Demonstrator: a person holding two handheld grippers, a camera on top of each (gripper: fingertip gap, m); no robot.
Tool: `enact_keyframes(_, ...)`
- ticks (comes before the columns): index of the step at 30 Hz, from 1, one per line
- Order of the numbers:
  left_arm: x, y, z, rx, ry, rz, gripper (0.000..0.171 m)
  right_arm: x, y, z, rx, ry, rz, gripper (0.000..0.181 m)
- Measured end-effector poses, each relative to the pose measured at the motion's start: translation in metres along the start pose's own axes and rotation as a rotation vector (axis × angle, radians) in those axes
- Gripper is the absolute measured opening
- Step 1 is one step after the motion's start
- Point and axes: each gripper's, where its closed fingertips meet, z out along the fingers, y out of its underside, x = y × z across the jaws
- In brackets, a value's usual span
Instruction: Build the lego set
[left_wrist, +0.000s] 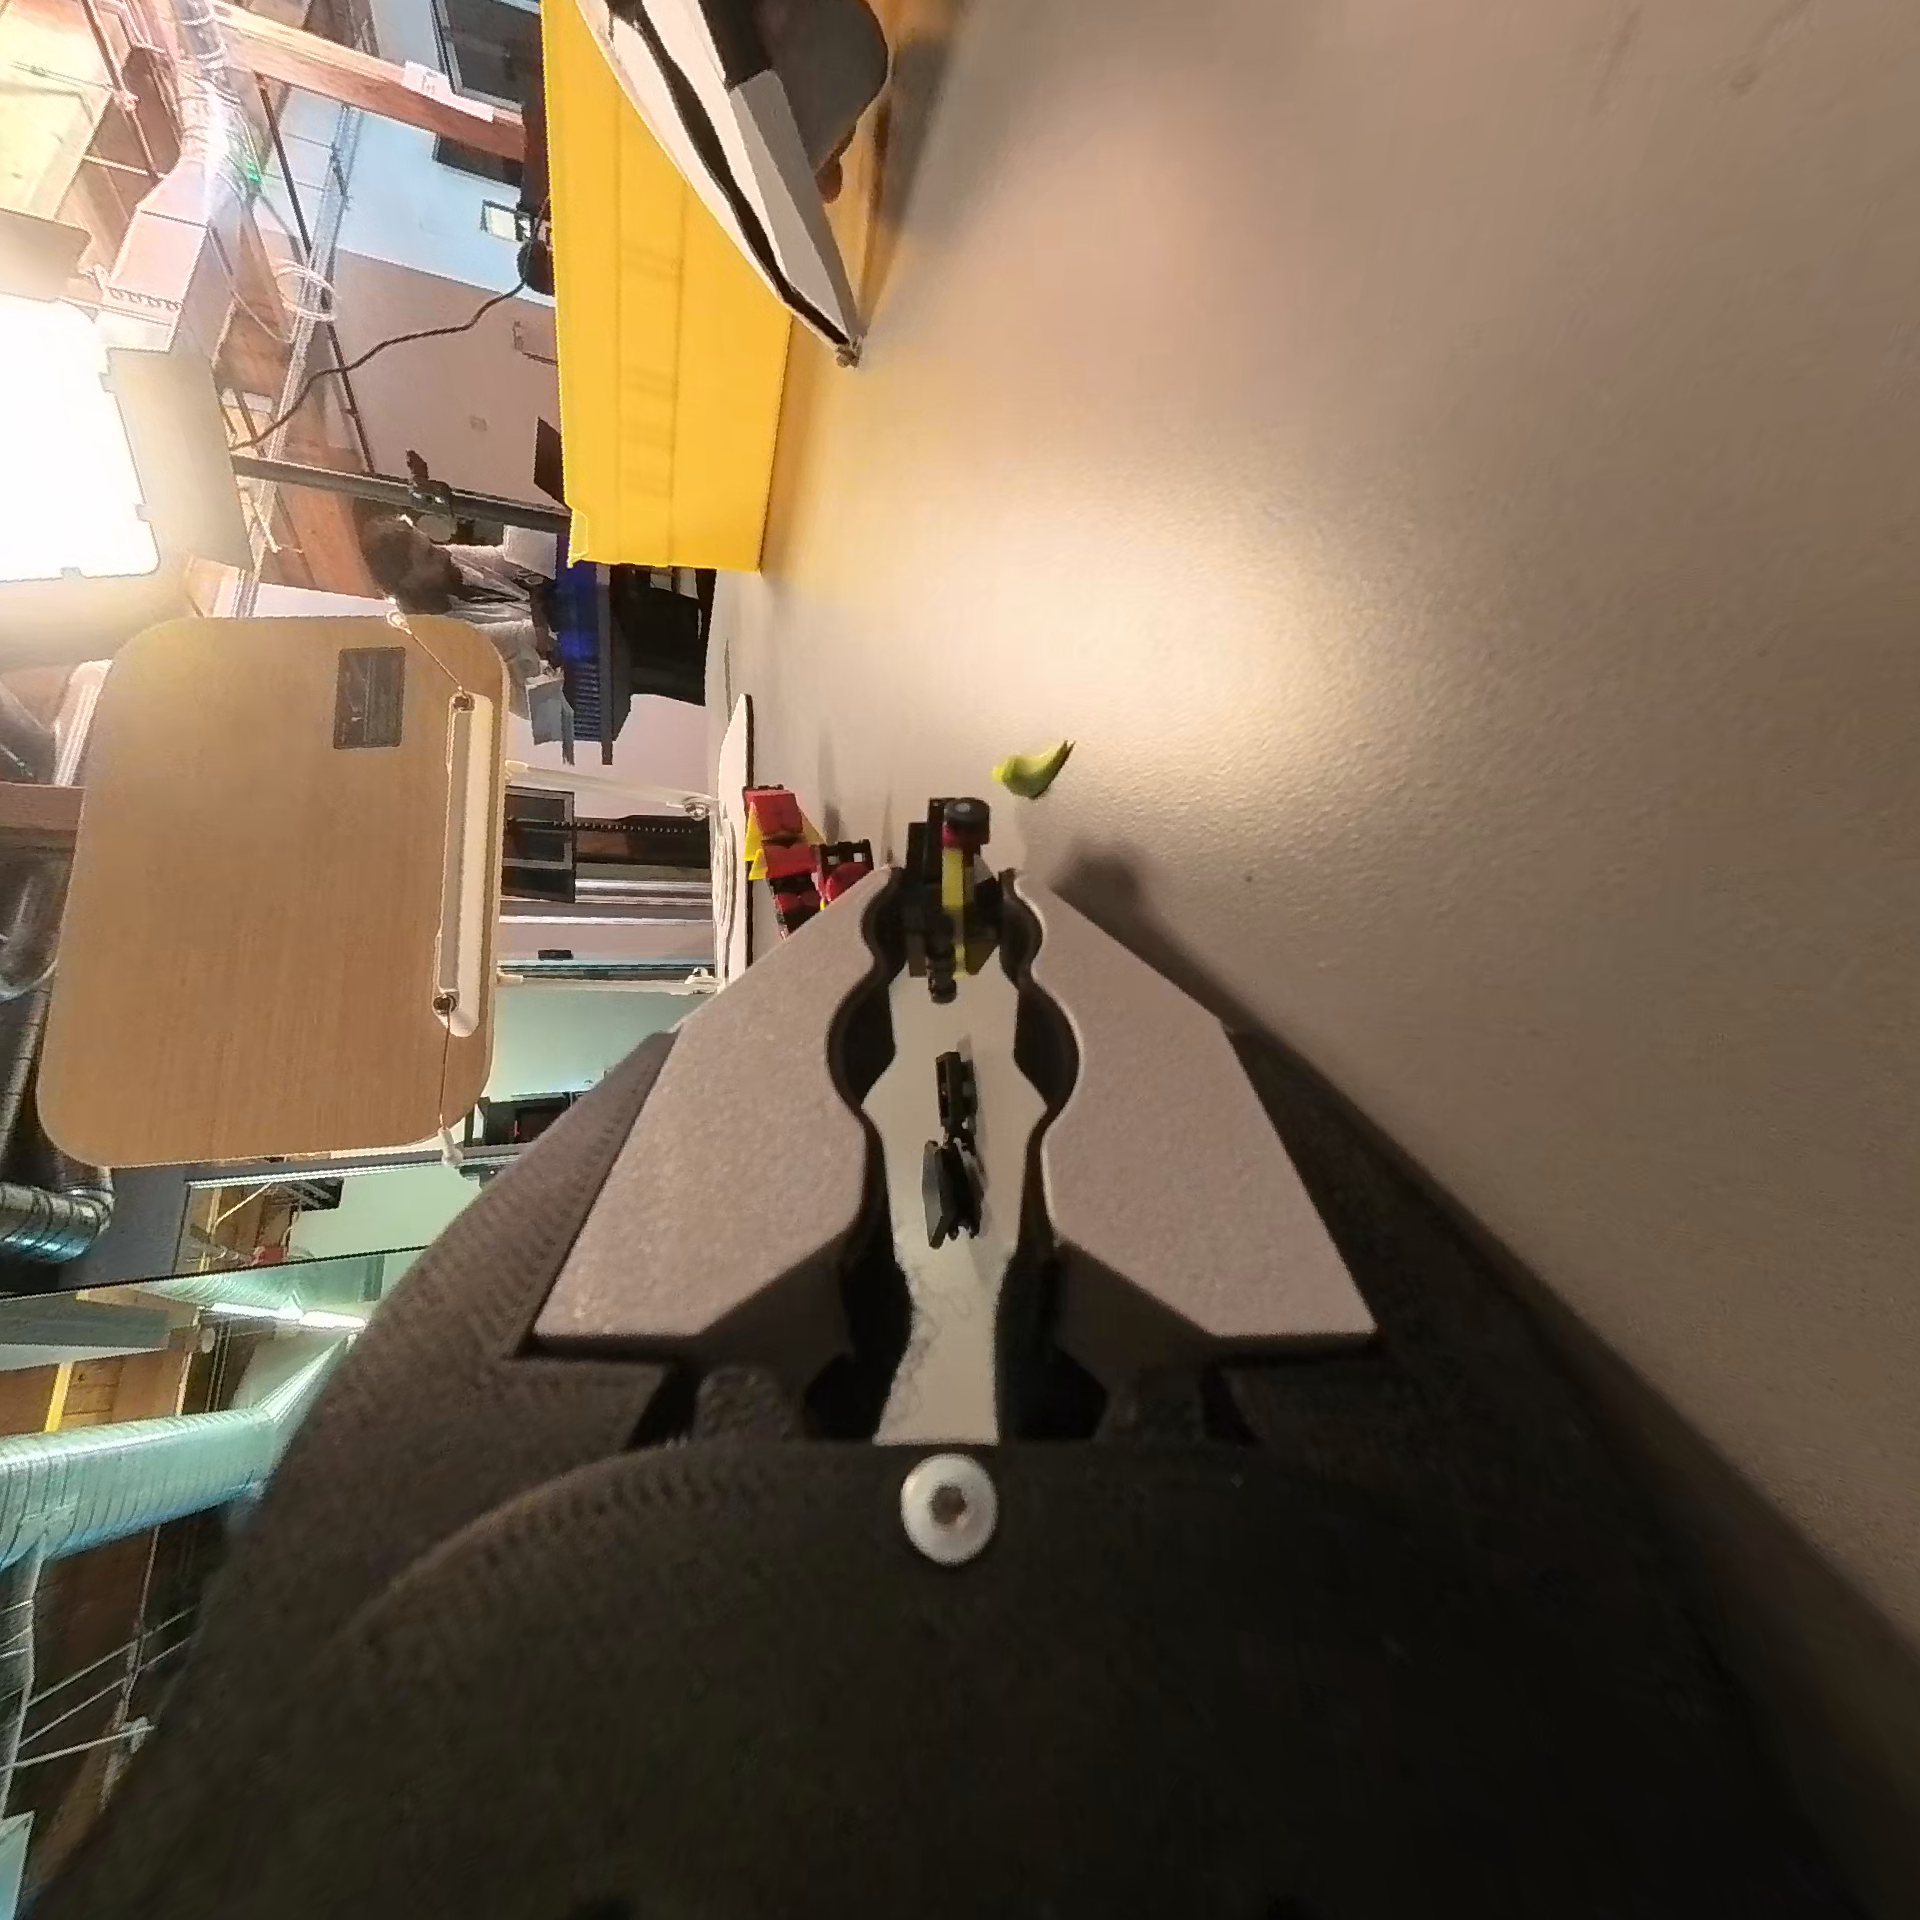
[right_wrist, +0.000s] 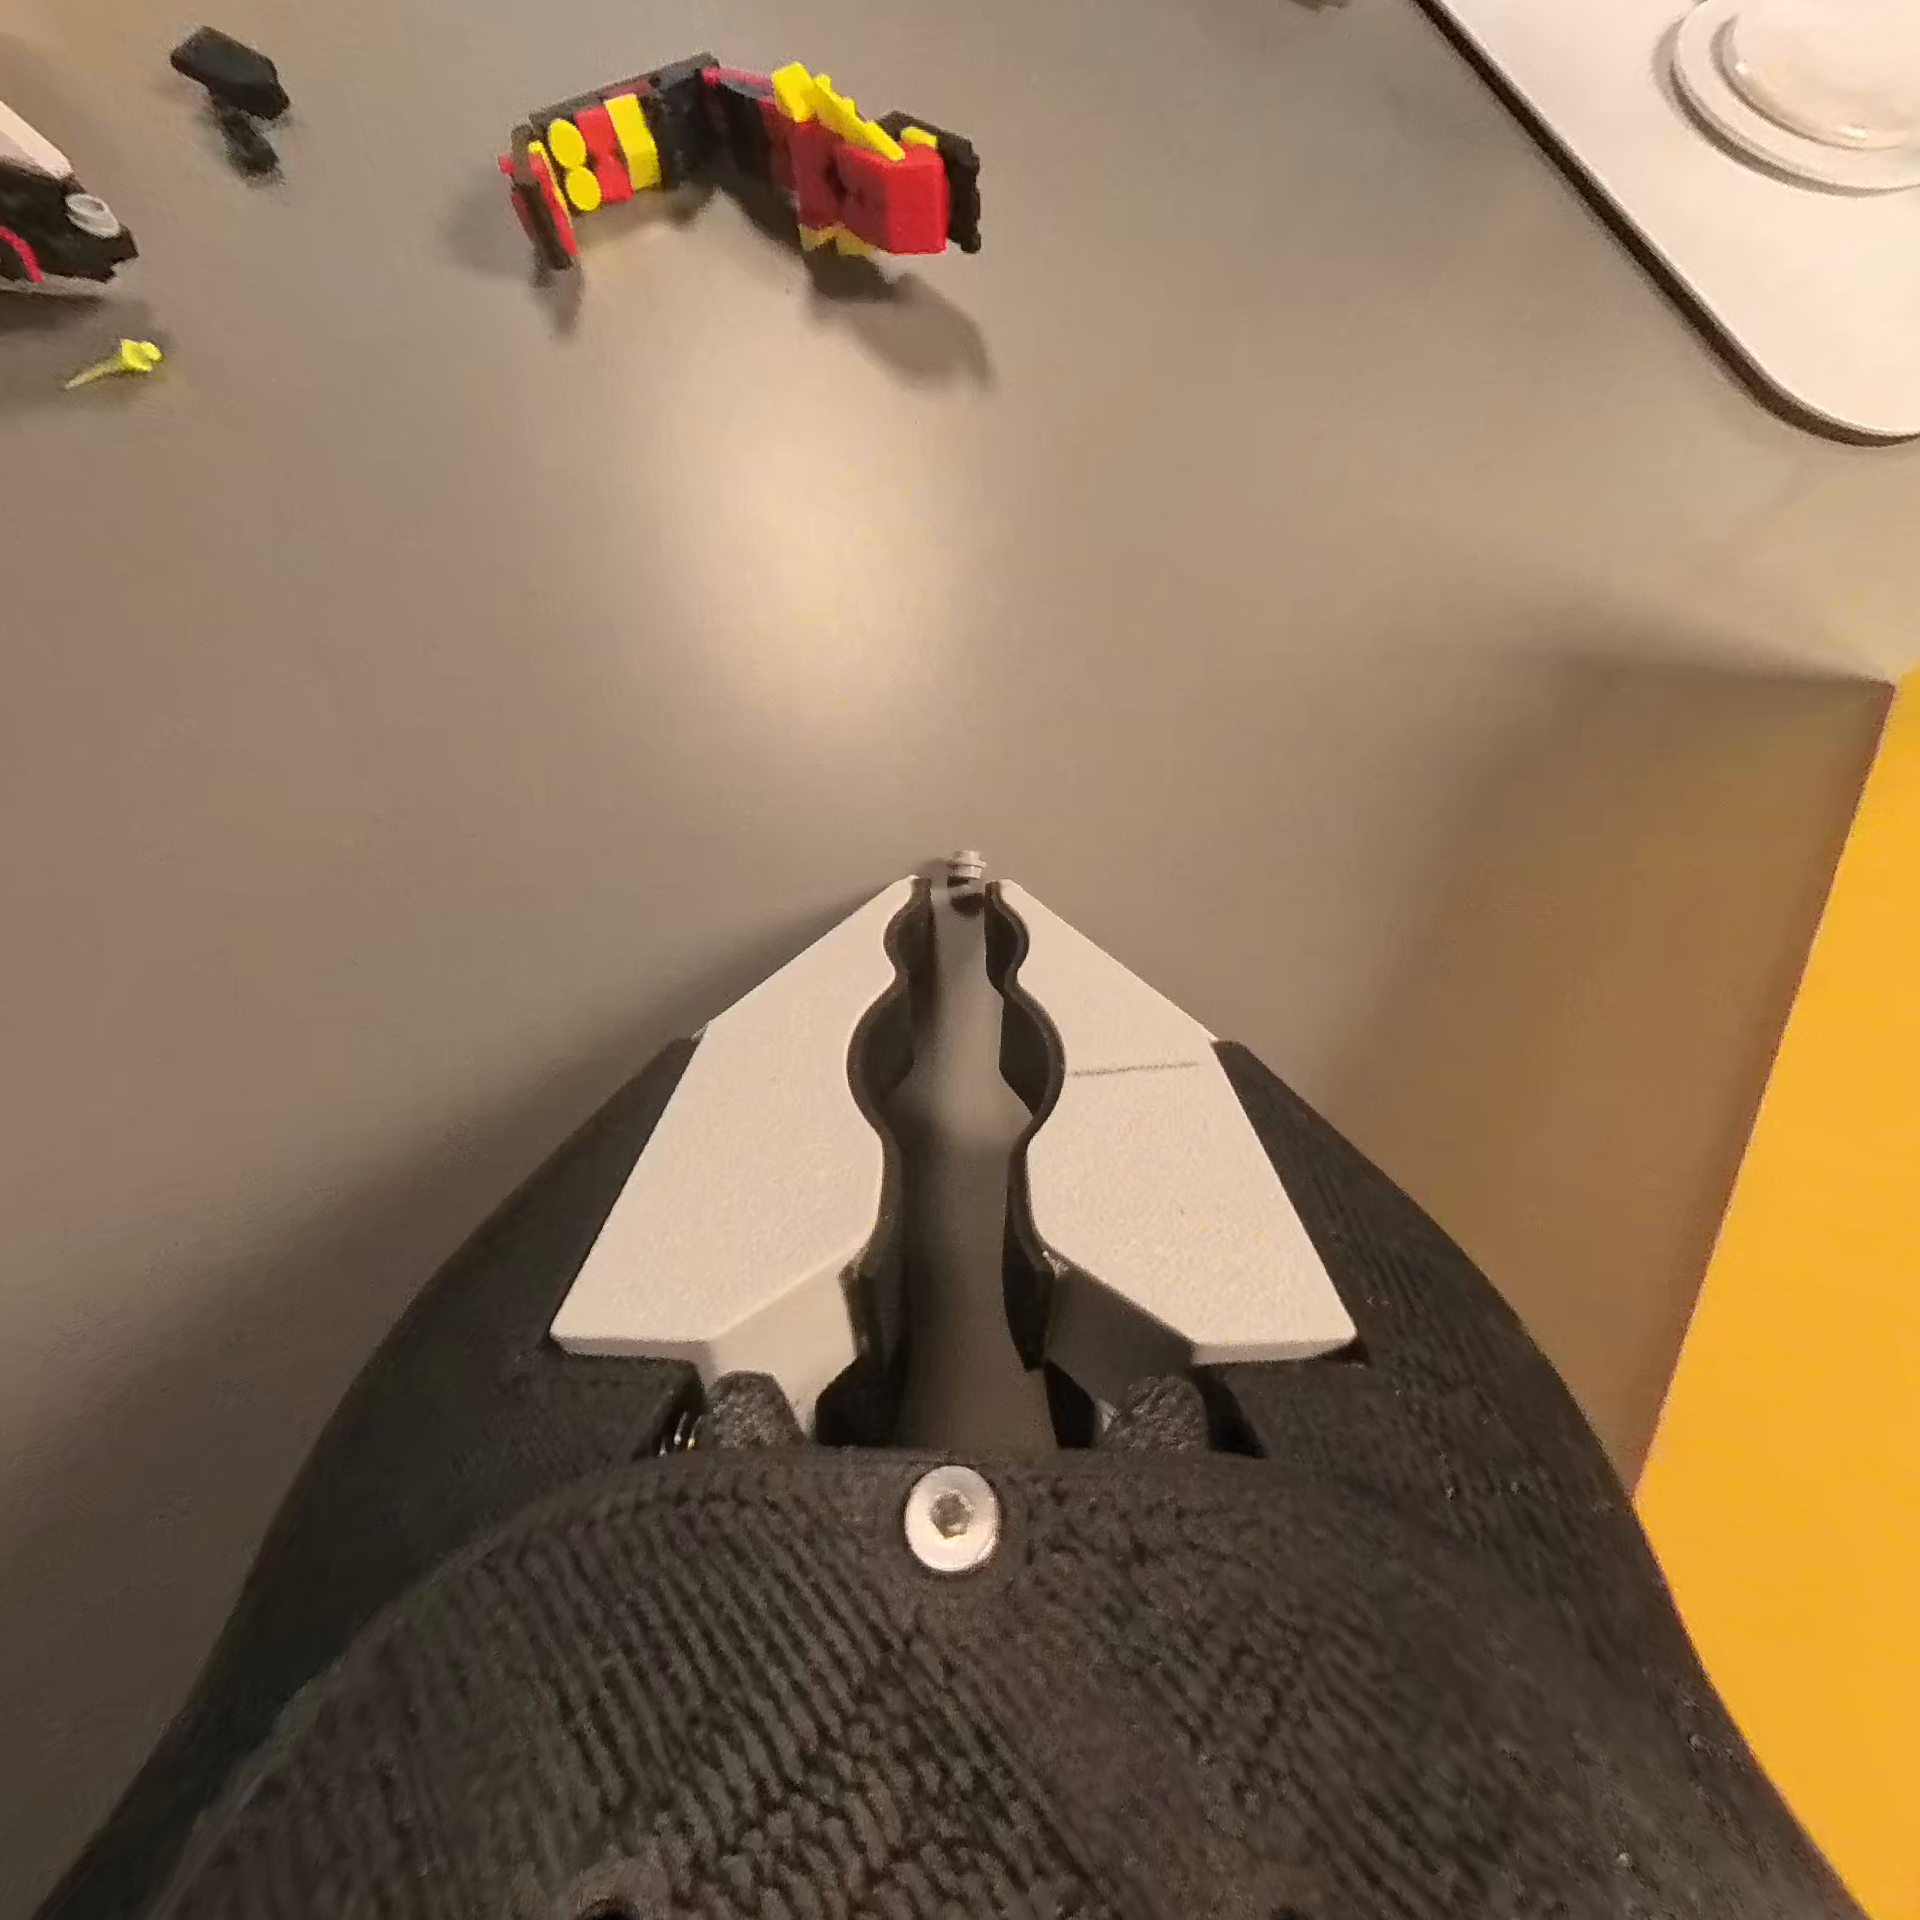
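The left gripper (left_wrist: 951, 883) is clamping a small black, yellow and red lego sub-assembly (left_wrist: 948, 896) between its fingertips, at the centre of the left wrist view, which is rolled sideways so the grey table (left_wrist: 1455, 623) is filling the right half of the frame. A lime-green piece (left_wrist: 1031, 771) is lying on the table just beyond the held part, and loose black pieces (left_wrist: 954, 1143) are showing in the gap between the fingers, lower in the frame. The red, yellow and black lego build (right_wrist: 748, 156) is sitting near the top centre of the right wrist view, apart from both grippers. The right gripper (right_wrist: 961, 883) is pinching a tiny grey stud-like piece (right_wrist: 966, 862) at its tips, jaws nearly together, with open table between it and the build. A white tray (right_wrist: 1662, 291) is occupying the upper right, a yellow surface (right_wrist: 1818, 1247) is bordering the right edge, and the left gripper is partly entering at the upper left edge.
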Motion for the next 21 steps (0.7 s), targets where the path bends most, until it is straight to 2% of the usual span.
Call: enact_keyframes(21,0.0017,-0.0030,0.0013,0.000,-0.004,0.009,0.016,-0.0040,-0.0034,0.0042,0.000,0.003,-0.032,0.003)
